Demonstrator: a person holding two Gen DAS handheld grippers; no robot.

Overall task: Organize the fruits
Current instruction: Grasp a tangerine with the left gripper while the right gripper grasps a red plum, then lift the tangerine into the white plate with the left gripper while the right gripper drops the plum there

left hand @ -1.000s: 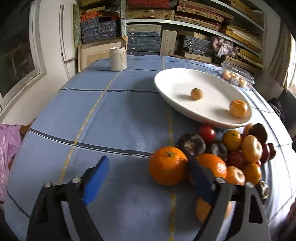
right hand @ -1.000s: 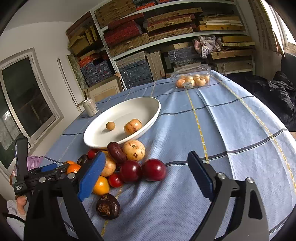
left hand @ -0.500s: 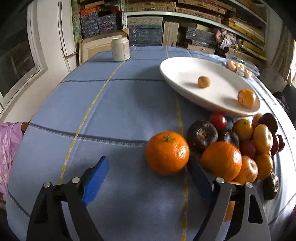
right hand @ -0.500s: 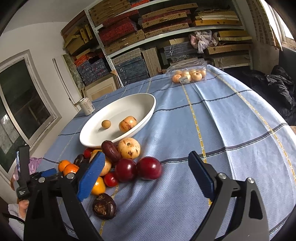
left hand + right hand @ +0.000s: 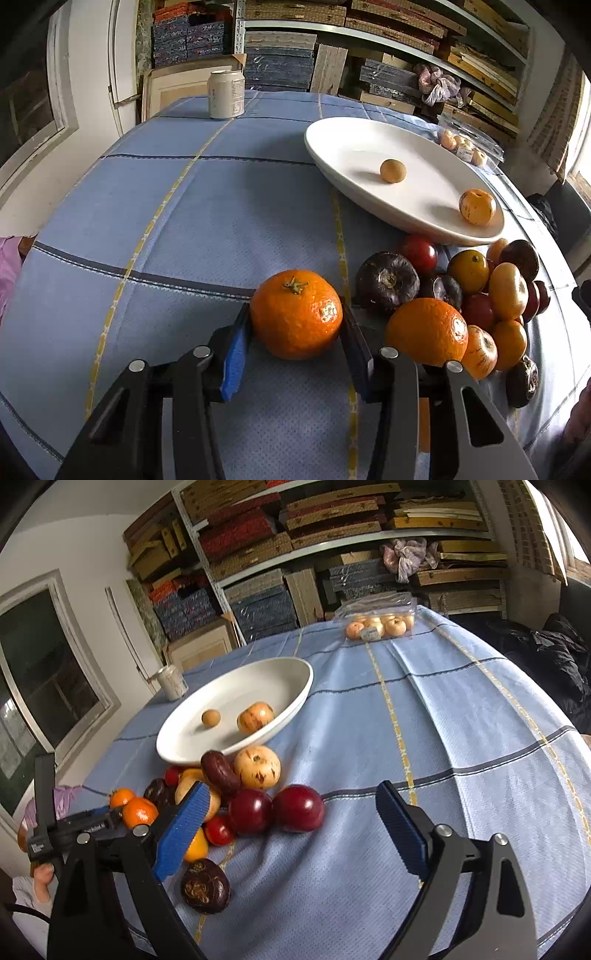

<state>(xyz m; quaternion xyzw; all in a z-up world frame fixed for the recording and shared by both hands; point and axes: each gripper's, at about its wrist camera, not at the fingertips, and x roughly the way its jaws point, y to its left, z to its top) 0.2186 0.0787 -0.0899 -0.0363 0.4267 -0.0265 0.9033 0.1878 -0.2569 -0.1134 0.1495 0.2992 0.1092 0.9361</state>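
Note:
A large orange (image 5: 295, 314) sits on the blue checked cloth, left of the fruit pile (image 5: 476, 291). My left gripper (image 5: 295, 319) has its jaws closing on it, and both blue pads touch the orange's sides. A second orange (image 5: 424, 330) lies just right of it. The white oval bowl (image 5: 343, 147) behind holds a small tan fruit (image 5: 393, 170) and a speckled yellow fruit (image 5: 477, 206). My right gripper (image 5: 292, 794) hangs open over the near side of the pile, above two red plums (image 5: 298, 806), holding nothing. In the right wrist view the left gripper (image 5: 74, 827) shows at the left edge.
A drinks can (image 5: 226, 94) stands at the far left of the table. A clear plastic pack of small fruits (image 5: 380, 626) lies at the far edge. A dark wrinkled fruit (image 5: 205, 886) lies apart, near me. Shelves of boxes stand behind, and dark clothing (image 5: 554, 657) lies to the right.
My left gripper has come closer to the large orange and its jaws have narrowed from wide apart to touching it on both sides. The right gripper stays open and still.

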